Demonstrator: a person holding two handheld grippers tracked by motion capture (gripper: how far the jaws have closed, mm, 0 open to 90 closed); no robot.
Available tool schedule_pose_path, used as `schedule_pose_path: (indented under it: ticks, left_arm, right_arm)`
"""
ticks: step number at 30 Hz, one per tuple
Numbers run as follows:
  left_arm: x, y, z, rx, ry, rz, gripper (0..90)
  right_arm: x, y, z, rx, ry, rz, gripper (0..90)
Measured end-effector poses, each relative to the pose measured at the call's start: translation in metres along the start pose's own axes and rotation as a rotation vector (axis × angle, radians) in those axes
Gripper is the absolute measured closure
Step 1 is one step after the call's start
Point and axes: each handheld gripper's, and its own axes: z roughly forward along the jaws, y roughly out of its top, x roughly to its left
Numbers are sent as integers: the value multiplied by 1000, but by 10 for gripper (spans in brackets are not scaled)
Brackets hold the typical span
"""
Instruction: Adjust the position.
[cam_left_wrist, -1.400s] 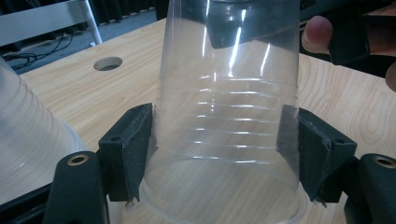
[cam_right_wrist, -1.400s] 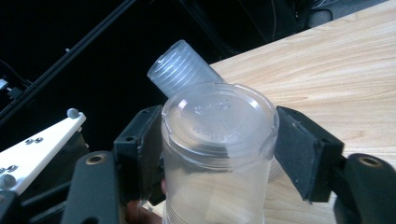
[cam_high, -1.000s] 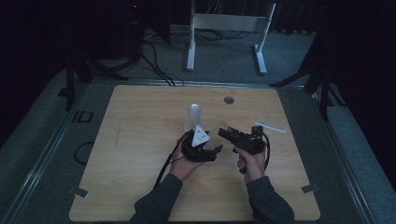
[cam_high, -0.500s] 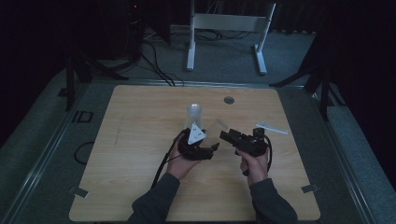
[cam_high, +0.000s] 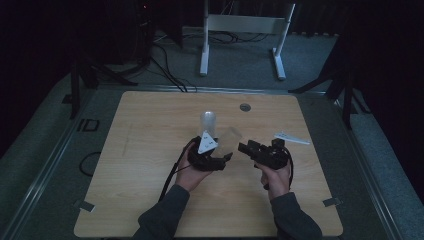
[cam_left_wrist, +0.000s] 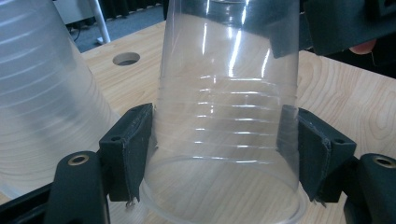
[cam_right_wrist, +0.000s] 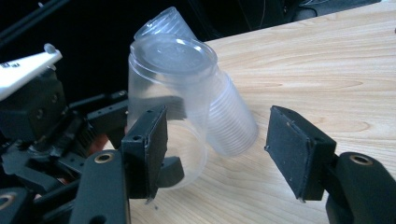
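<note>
The right gripper (cam_right_wrist: 215, 154) has just been closing its jaws, yet they stand apart with nothing pressed between them; the clear cup (cam_right_wrist: 170, 102) sits ahead and to the left of the gap, so the grab is not yet made. Since a second ago the left gripper (cam_left_wrist: 219, 154) has shifted only slightly and keeps the cup pinched near its rim, pads against both walls. It holds the cup above the middle of the table (cam_high: 150, 200), base toward the right gripper.

That probably sets up a pull to part this cup from the stack of cups (cam_right_wrist: 229, 121) lying tilted just behind it, though whether the two touch is hard to tell.

Elsewhere, a white strip (cam_high: 291, 138) lies well to the right and a round hole (cam_high: 245, 107) sits near the far edge. Nothing blocks the approach.
</note>
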Motion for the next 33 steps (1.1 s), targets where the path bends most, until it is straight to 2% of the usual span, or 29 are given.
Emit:
schedule_pose_path:
  ticks: [5,13,15,18,33]
  left_arm:
    - [1,1,-3,4,-5,13,285]
    - [4,4,-8,10,-18,19,285]
    - [5,5,-9,14,-19,28,286]
    - [6,6,-11,17,-24,32,286]
    - [9,9,-14,25,-41,50,291]
  right_arm:
    - [1,0,-1,18,-20,-32,390]
    - [-1,1,-5,27,-43,-52,397]
    - [0,3,-7,37,-58,-79,403]
    - [1,3,-9,45,-67,-96,404]
    - [4,8,-13,69,-109,-159,400]
